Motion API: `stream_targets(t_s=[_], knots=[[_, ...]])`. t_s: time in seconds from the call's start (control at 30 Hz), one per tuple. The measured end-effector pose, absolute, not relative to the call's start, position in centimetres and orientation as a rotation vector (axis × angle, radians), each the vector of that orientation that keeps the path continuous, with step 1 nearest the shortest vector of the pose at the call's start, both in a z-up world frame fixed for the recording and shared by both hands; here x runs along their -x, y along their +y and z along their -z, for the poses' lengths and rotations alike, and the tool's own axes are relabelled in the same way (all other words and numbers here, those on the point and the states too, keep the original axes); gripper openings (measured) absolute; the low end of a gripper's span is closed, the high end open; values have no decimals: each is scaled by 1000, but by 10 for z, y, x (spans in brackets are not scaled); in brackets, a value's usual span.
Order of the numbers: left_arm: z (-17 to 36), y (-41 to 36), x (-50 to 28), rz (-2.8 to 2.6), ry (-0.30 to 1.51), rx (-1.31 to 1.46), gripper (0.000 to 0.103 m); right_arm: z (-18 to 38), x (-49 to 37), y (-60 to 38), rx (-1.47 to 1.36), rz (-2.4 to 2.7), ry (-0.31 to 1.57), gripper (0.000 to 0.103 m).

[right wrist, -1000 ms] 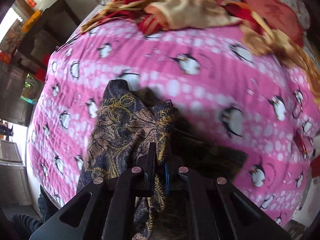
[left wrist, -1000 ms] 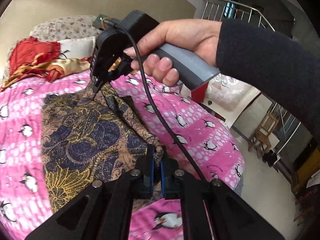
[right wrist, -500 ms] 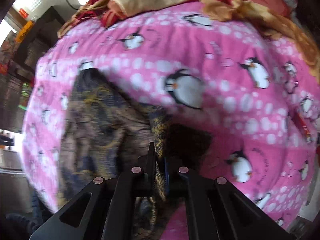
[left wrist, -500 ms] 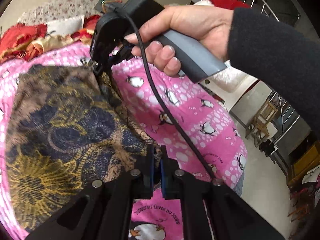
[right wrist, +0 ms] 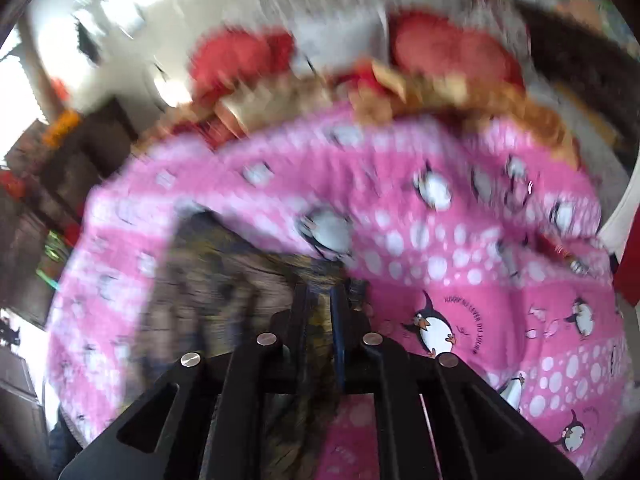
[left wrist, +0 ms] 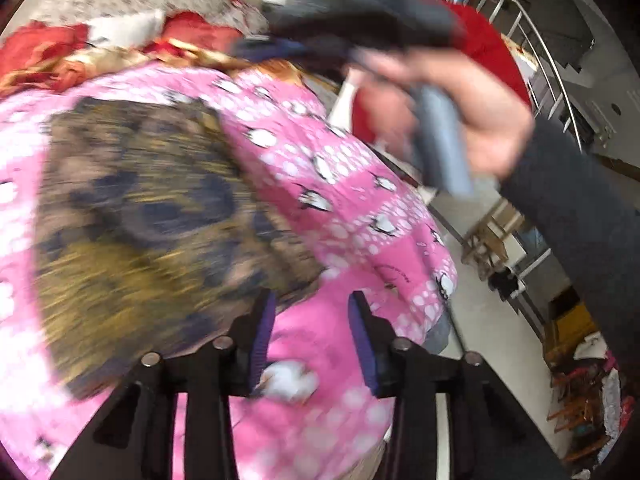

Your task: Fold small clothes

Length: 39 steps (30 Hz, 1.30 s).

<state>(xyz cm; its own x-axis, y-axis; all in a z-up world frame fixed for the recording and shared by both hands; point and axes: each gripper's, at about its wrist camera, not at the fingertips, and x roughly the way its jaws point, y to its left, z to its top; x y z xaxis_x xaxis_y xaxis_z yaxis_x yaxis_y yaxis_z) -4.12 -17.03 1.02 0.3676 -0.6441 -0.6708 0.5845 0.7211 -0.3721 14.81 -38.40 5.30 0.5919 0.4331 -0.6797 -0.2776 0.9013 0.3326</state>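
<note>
A brown, navy and gold patterned garment (left wrist: 144, 216) lies spread on the pink penguin bedspread (left wrist: 340, 184). My left gripper (left wrist: 310, 320) is open, its jaws apart just right of the garment's near corner, holding nothing. My right gripper (right wrist: 320, 304) has its jaws nearly together with the garment's edge (right wrist: 224, 304) between them; both views are blurred by motion. In the left wrist view the right gripper's body (left wrist: 360, 28) is held in a hand above the bed, away from the cloth.
Red and gold fabrics and pillows (left wrist: 100, 52) are piled at the head of the bed. The bed's right edge (left wrist: 440, 280) drops to a floor with wooden chairs (left wrist: 484, 240) and a railing (left wrist: 540, 48). Dark furniture (right wrist: 68, 168) stands left.
My left gripper has opened and let go of the garment's corner. The garment now lies flat on the bed. The hand with the right gripper has lifted up and to the right.
</note>
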Motion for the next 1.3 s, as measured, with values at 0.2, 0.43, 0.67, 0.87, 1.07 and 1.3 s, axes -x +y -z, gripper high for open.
stream_targets(t_s=[0.2,0.43,0.67,0.87,1.07,1.3], knots=[[-3,-92,16,521,893,171,16,-45,-46,-338,-40,-634,786,47],[48,-92,0,488,957,172,1,44,-19,-303,121,-506,892,41],[16,-77,-4,502,951,193,1,27,-24,-304,81,-527,951,42],[-23,-80,-83,400,846,213,5,-21,-63,-311,-38,-268,856,42],[-4,-119,-178,310,910,190,13,-6,-122,-296,-172,-39,861,42],[40,-135,-210,298,949,187,18,47,-128,-316,-214,-80,856,45]])
